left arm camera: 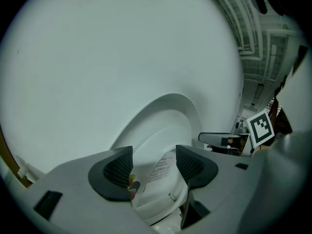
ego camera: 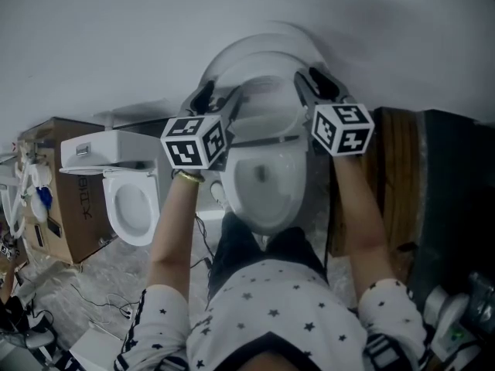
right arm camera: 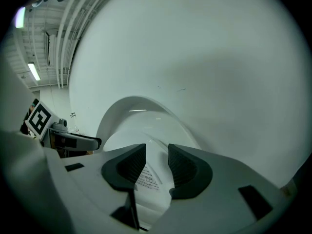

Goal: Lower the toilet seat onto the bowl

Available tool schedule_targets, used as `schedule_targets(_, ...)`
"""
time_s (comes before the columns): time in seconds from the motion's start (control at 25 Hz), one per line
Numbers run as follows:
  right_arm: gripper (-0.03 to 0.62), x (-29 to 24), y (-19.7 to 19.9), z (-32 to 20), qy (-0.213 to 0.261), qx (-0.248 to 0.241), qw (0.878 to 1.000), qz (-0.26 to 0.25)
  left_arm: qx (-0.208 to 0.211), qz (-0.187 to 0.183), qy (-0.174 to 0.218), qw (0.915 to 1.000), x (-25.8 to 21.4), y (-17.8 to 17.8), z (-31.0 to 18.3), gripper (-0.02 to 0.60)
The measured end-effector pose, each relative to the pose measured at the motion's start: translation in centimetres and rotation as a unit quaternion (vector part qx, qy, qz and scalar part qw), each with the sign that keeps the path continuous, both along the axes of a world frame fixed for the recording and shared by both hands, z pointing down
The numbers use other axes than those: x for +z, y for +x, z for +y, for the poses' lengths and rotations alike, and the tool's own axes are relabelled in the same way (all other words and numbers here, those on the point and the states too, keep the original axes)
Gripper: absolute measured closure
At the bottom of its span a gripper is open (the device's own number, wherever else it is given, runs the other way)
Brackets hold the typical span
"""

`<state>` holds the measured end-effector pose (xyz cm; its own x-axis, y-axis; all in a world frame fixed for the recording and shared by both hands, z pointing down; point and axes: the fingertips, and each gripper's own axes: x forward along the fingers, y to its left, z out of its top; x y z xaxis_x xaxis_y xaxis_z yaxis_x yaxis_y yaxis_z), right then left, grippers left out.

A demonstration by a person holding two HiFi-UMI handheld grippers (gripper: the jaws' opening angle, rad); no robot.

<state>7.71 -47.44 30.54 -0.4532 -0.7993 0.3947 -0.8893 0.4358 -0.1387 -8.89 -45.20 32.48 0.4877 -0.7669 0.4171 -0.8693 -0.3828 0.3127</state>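
A white toilet stands against the wall with its bowl [ego camera: 267, 188] below me. Its lid [ego camera: 263, 46] is upright, and the seat [ego camera: 267, 103] stands raised and tilted in front of it. My left gripper [ego camera: 219, 99] is at the seat's left side and my right gripper [ego camera: 309, 83] at its right side. In the left gripper view the left gripper [left arm camera: 153, 162] has its jaws wide apart; the white seat [left arm camera: 163, 172] with a printed label shows between them, clear of the pads. The right gripper [right arm camera: 157, 162] has a narrower gap, with the labelled seat [right arm camera: 148, 177] behind it.
A second white toilet [ego camera: 128, 199] sits on the floor at the left beside a cardboard box [ego camera: 66, 207]. A wooden panel [ego camera: 394, 168] and dark equipment stand close at the right. Cables [ego camera: 100, 308] lie on the floor at the lower left.
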Motion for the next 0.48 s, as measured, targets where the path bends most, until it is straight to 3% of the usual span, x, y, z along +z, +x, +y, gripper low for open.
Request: schedule_targets(0.48, 0.427, 0.9, -0.2, -1.9, -0.005, -0.013, 1.000, 0.002, 0.009, -0.022, -0.001, 0.9997, 0.8, 1.0, -1.6, 0.311)
